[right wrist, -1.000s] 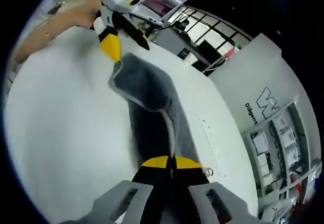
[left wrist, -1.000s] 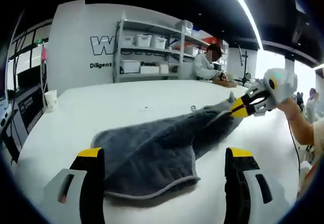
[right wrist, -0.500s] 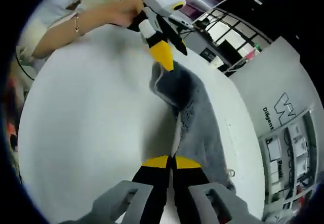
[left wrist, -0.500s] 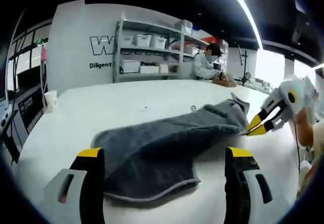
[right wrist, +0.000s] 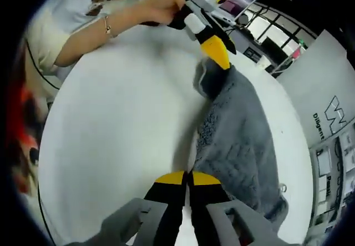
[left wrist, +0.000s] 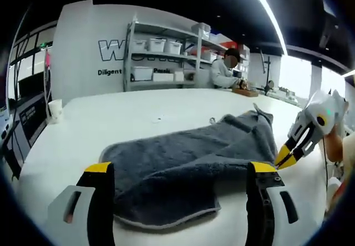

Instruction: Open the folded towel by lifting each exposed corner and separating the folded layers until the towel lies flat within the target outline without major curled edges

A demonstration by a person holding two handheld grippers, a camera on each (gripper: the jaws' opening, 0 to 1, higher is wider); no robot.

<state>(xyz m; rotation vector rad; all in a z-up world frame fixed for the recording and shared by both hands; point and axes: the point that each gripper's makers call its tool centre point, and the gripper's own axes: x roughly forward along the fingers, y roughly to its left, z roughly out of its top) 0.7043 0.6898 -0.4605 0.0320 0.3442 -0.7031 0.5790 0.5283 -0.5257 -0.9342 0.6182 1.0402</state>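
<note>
In the left gripper view, the grey towel point(left wrist: 188, 168) lies spread across the white table point(left wrist: 111, 118), partly opened, with a fold running along its middle and a lighter hem curving along the near edge. The left gripper point(left wrist: 180, 201) hovers over that near edge with its jaws wide apart, one on each side of the towel and holding nothing. At the right of the same view the right gripper point(left wrist: 285, 158) comes in, its yellow tips together at the towel's far right corner.

The right gripper view looks the other way along the towel point(right wrist: 238, 129). Here the right gripper point(right wrist: 187, 178) has its jaws pressed together on the towel's edge, so it seems clamped on the cloth, though the pinch point itself sits low in the view and is hard to make out. At the top of this view the left gripper point(right wrist: 216, 54) appears with a yellow tip over the towel's far end, held by a hand point(right wrist: 166, 10) with a bracelet point(right wrist: 106, 26) on the wrist. A small metal ring point(right wrist: 283, 189) lies on the table just beside the towel.

Behind the table, the left gripper view shows a metal shelf point(left wrist: 166, 57) with white bins point(left wrist: 158, 44), a white wall with dark lettering point(left wrist: 113, 50), a paper cup point(left wrist: 55, 108) near the table's left edge, and a person point(left wrist: 227, 71) working at a far bench.
</note>
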